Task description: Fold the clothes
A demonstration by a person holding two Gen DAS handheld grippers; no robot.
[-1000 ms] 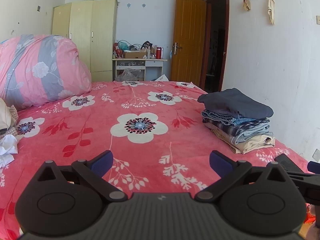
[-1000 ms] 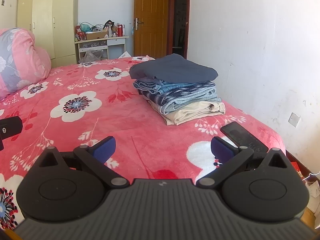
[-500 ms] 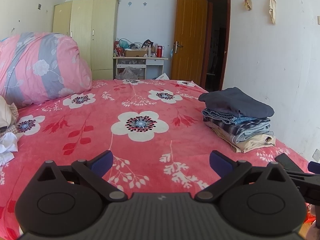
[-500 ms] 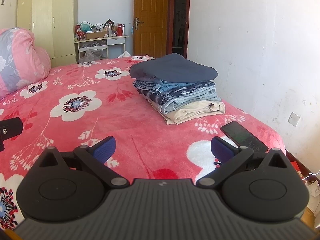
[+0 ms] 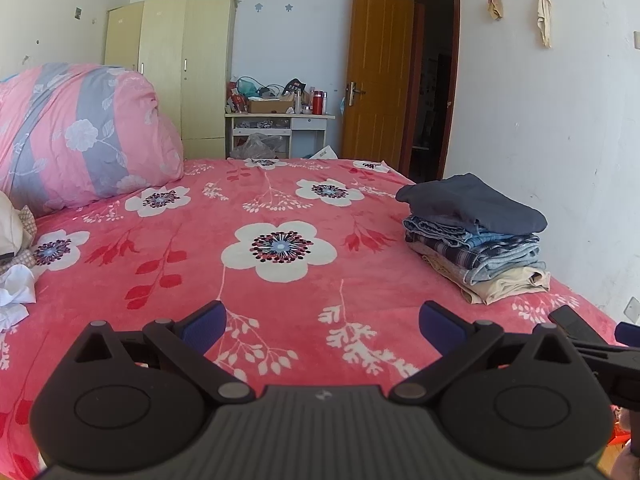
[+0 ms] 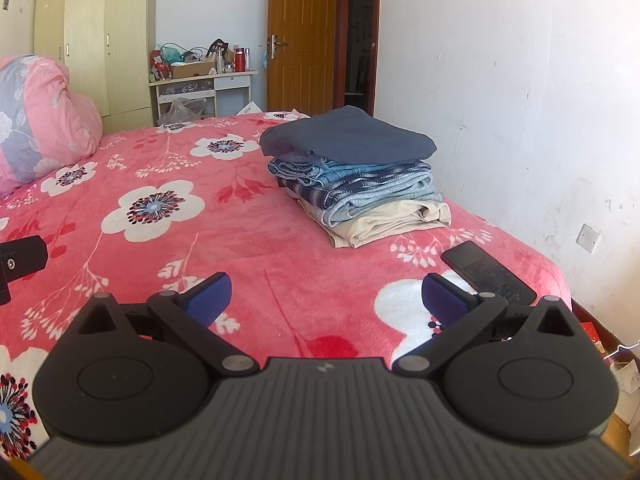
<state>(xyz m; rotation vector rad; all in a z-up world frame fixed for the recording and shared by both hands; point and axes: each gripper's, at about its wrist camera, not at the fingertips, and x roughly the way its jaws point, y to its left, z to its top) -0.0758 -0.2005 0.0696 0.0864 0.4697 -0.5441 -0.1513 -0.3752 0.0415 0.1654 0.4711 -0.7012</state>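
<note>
Both tongs wide, folded stack [image 6: 356,176] apart.

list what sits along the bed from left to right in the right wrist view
pink and grey quilt → big white flower print → stack of folded clothes → black phone

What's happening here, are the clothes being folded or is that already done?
Nothing is being handled right now. The left gripper and right gripper are both open and empty above the red floral bedspread. A neat stack of folded clothes sits near the wall with a phone beside it. A few unfolded garments lie at the far left edge, seemingly still to do.
</note>
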